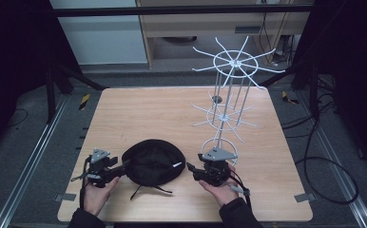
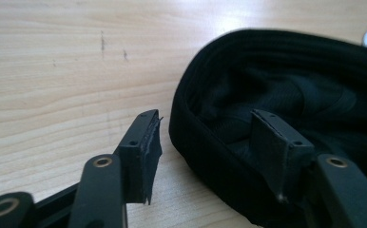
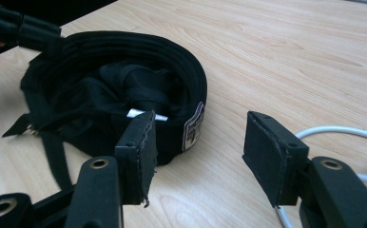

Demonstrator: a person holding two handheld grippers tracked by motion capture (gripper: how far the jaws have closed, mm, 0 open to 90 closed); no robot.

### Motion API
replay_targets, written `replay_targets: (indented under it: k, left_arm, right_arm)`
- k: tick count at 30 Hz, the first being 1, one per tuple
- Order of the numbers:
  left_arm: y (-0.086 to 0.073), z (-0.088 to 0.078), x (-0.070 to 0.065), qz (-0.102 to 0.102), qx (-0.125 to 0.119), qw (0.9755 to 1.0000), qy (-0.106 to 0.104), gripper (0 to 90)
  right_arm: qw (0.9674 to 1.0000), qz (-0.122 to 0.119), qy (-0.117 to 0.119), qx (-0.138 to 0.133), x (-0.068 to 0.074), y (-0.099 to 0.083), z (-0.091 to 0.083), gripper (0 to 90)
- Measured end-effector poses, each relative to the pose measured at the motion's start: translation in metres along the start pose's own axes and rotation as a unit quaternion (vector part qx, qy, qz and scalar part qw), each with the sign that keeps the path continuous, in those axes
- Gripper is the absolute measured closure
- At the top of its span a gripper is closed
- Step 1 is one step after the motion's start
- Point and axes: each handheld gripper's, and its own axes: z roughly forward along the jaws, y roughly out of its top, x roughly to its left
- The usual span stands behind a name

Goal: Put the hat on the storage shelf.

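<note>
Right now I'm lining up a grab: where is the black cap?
In the high view the black cap lies upside down at the table's near edge, between the left gripper and right gripper, left of the white wire rack's base.

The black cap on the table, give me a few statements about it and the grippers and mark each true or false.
1. The black cap lies upside down on the wooden table. True.
2. The left gripper has one of its fingers inside the cap's opening. True.
3. The cap hangs on the white wire rack. False: it lies on the table beside the rack.
4. The right gripper is clamped on the cap's brim. False: it is open, clear of the cap.
</note>
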Motion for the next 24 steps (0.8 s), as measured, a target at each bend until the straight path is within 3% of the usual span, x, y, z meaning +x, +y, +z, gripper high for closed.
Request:
replay_targets:
  k: [11,18,24]
  left_arm:
    - [-0.005,0.010,-0.002,0.010,0.041,0.9991,0.003,57.7]
    - [-0.009,0.012,-0.002,0.016,0.058,0.9982,0.006,68.6]
    - [-0.010,0.013,-0.002,0.018,0.065,0.9977,0.008,74.0]
  right_arm:
    - [0.9999,0.011,0.001,0.009,0.009,0.015,0.029,47.1]
    - [0.9990,0.004,-0.005,0.045,0.012,0.013,0.048,50.3]
    - [0.9978,0.016,0.000,0.065,0.009,0.008,0.055,53.8]
